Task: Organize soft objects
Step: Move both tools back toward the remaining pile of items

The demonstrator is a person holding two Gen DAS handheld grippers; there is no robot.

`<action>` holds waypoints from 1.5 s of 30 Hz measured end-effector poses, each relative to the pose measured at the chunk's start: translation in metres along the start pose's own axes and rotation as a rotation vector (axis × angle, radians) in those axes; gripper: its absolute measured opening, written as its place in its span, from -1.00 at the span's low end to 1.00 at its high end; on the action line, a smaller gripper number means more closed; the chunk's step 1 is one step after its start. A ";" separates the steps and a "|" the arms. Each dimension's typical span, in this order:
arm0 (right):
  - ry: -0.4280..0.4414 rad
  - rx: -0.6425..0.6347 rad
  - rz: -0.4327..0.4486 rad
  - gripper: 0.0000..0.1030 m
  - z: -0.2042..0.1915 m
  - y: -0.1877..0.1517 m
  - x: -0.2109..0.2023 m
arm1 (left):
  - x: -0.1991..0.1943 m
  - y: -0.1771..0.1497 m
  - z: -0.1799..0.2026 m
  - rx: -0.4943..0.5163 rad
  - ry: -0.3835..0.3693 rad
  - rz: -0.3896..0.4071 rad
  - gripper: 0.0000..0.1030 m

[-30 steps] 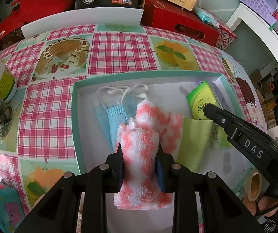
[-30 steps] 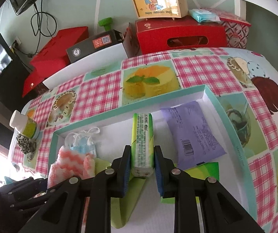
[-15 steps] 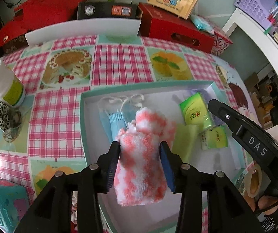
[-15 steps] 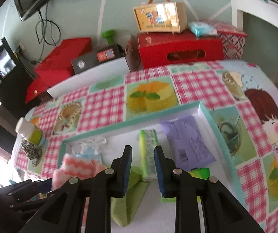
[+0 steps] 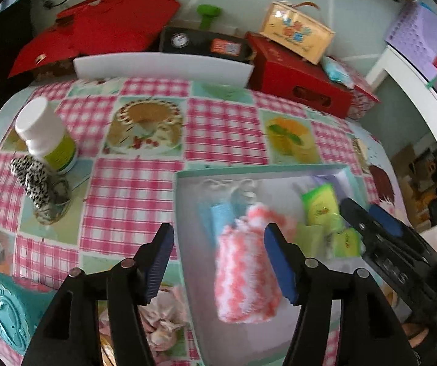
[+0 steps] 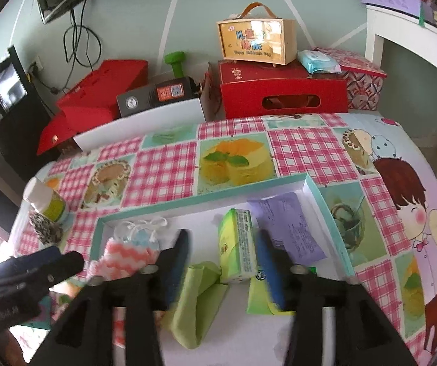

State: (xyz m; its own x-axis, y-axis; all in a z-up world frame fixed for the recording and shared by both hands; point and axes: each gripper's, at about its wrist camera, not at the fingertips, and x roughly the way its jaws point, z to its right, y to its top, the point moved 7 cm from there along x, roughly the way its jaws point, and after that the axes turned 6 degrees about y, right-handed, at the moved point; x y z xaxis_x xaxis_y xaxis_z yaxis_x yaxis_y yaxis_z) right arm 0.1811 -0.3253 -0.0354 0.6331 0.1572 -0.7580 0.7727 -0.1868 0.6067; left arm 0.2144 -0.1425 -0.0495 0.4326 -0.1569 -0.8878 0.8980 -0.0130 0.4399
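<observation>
A teal-rimmed white tray point(image 5: 249, 169) point(image 6: 203, 199) holds the soft things. In the left wrist view a pink-and-white fluffy cloth point(image 5: 246, 274) lies in it beside blue face masks point(image 5: 218, 216). My left gripper point(image 5: 220, 262) hovers over the cloth with its jaws opening; the left pad is far off it, so nothing is gripped. In the right wrist view a green tissue pack point(image 6: 238, 244) stands on edge in the tray between the opening jaws of my right gripper point(image 6: 223, 265), free of the pads. A purple packet point(image 6: 288, 228) and a green cloth point(image 6: 200, 292) lie beside it.
Left of the tray stand a white bottle point(image 5: 44, 140) and a glass with a leopard-print scrunchie point(image 5: 40, 189). A teal object point(image 5: 8, 305) and a crumpled pink cloth point(image 5: 160, 317) lie near the front. Red boxes point(image 6: 282, 97) and a white board point(image 5: 163, 67) line the far edge.
Both grippers opened and rose. The left one let go of the pink-and-white cloth, which now lies in the tray. The right one let go of the green tissue pack.
</observation>
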 end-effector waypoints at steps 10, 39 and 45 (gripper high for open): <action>-0.114 -0.012 -0.024 1.00 0.014 -0.001 0.009 | 0.011 0.007 -0.049 -0.109 0.160 0.071 0.79; -0.105 0.019 -0.006 1.00 -0.004 0.001 0.000 | -0.013 0.015 -0.097 -0.181 0.207 0.088 0.79; -0.060 -0.030 0.002 1.00 -0.034 0.002 -0.001 | -0.025 0.016 -0.129 -0.241 0.265 0.109 0.79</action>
State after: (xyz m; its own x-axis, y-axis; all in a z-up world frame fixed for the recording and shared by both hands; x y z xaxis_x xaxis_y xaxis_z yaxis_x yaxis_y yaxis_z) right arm 0.1838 -0.2934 -0.0254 0.6317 0.0986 -0.7689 0.7728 -0.1577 0.6147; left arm 0.2283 -0.0116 -0.0381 0.5041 0.1165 -0.8557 0.8252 0.2272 0.5171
